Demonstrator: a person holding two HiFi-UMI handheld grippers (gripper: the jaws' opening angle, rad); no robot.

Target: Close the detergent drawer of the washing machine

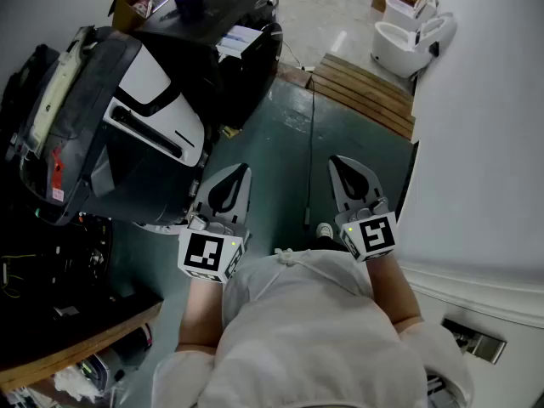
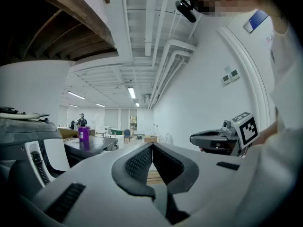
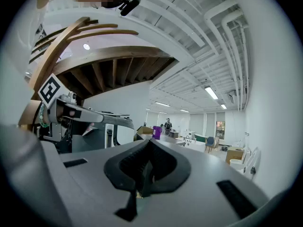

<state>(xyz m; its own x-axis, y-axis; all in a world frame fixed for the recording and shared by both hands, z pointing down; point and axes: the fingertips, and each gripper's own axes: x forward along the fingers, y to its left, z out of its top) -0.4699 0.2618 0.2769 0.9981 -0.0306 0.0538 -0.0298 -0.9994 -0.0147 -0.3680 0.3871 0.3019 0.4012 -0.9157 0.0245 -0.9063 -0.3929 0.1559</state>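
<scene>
Pointing forward: left gripper (image 1: 243, 170), right gripper (image 1: 335, 161)

My left gripper (image 1: 241, 171) and right gripper (image 1: 338, 163) side by side before me, machine (image 1: 127, 134) to their left, pallet (image 1: 365, 92) ahead, toilets (image 1: 408, 36) behind it, wall (image 1: 484, 126) at my right.

Left gripper (image 2: 152, 146) fingers (image 2: 137, 164) together, empty; purple cup (image 2: 84, 134) far left.

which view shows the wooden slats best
Head view: the wooden slats lie in plain sight on the floor. The left gripper view shows only a sliver between its jaws; the right gripper view shows none.
</scene>
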